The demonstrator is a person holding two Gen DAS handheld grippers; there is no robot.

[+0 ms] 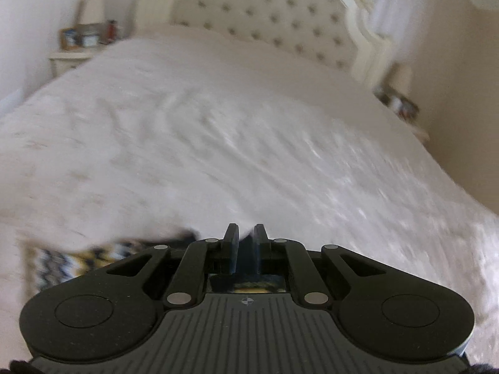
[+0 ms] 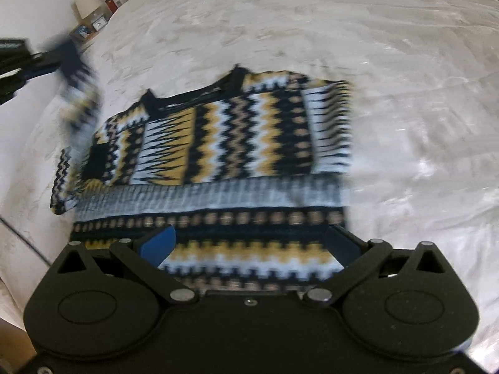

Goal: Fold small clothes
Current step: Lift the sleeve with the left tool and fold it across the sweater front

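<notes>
Step in hand, as I judge it: folding the left sleeve (image 2: 79, 99) inward over the body of the patterned knit sweater (image 2: 218, 143), which lies flat on the white bedspread (image 2: 405, 124), neckline far, hem near. I hold the left gripper (image 2: 67, 59) raised at the scene's far left, its jaws clenched on the sleeve's cuff; the sleeve hangs, blurred, from cuff to shoulder. From the left wrist view, the fingers (image 1: 232, 243) stand nearly together, with patterned fabric visible just below and left. The right gripper (image 2: 249, 246) hovers low over the hem, jaws spread wide, grasping nothing. The next move likely calls for carrying the cuff rightward across the chest and laying it flat, while the right gripper steadies the hem. A nightstand (image 2: 90, 29) stands far left.
</notes>
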